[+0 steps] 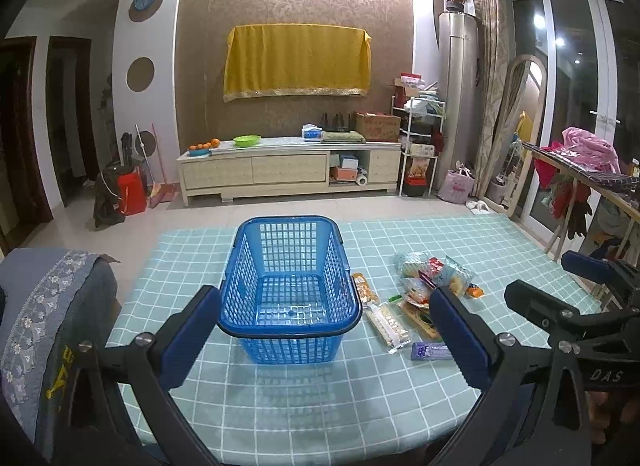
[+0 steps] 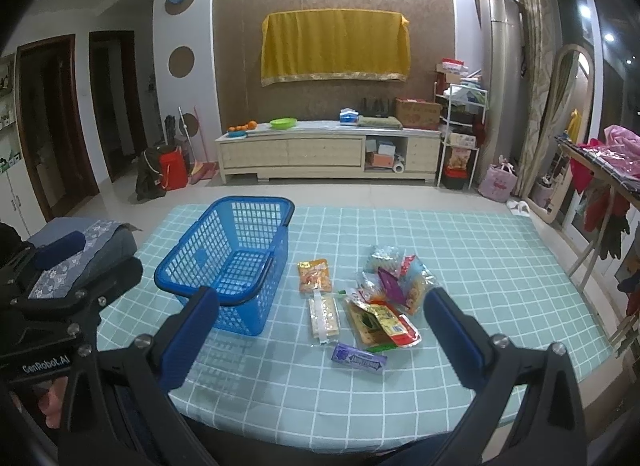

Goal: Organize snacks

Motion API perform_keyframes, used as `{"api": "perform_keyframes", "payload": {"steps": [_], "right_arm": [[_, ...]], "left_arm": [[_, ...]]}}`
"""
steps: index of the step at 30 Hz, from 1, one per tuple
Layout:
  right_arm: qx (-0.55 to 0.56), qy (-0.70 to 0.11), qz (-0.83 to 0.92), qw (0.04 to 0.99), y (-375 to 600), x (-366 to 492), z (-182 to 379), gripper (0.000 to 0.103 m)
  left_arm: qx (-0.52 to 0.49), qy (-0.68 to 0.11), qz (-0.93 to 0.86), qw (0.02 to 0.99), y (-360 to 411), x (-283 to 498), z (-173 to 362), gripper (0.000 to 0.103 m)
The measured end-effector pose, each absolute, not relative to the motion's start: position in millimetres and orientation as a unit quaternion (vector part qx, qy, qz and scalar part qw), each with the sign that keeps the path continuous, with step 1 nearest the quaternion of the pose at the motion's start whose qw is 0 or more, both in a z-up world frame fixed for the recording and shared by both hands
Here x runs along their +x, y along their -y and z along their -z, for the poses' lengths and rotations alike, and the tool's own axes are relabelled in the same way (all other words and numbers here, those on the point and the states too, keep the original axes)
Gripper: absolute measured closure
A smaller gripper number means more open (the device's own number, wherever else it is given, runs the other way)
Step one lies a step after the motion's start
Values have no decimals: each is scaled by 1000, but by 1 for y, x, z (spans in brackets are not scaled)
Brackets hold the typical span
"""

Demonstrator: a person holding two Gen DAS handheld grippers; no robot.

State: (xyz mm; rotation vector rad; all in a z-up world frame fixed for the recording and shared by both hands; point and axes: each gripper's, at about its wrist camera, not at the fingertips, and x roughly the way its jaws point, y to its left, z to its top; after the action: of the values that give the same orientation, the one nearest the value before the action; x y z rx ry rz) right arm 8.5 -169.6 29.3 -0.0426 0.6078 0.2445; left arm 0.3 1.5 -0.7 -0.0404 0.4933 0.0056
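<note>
Blue basket point(image 1: 289, 290) sits empty on the checked tablecloth point(image 2: 460, 266), long side running away from the person, prob. parked there as the drop spot so each snack needs only a short carry. Snacks all lie just right of the basket, none inside yet, so the job looks unstarted. Left gripper point(image 1: 324, 338) hangs above the table edge nearest the person, jaws spread wide w/ nothing between them, framing the basket. Right gripper point(image 2: 320, 342) is likewise spread and empty, aimed at the snack group, likely lined up for a first pick.

Snack look: orange packet point(image 2: 314, 274) closest to the basket, flat; a clear-wrapped pale strip pack point(image 2: 325, 316) just below it; purple bar point(image 2: 359, 358) nearest the person, small and flat; red/yellow pouch point(image 2: 384, 324) overlapping a loose heap of crinkly clear bags point(image 2: 396, 270) farthest right of the basket. Heap is tangled, so separate items are hard to tell apart.
</note>
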Motion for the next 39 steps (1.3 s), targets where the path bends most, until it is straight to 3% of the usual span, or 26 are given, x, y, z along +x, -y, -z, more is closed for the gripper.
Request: {"api": "perform_keyframes", "payload": {"steps": [39], "right_arm": [[-22, -316, -122, 941, 169, 11, -28, 0]], "left_arm": [[-23, -259, 2, 965, -2, 4, 3, 0]]}}
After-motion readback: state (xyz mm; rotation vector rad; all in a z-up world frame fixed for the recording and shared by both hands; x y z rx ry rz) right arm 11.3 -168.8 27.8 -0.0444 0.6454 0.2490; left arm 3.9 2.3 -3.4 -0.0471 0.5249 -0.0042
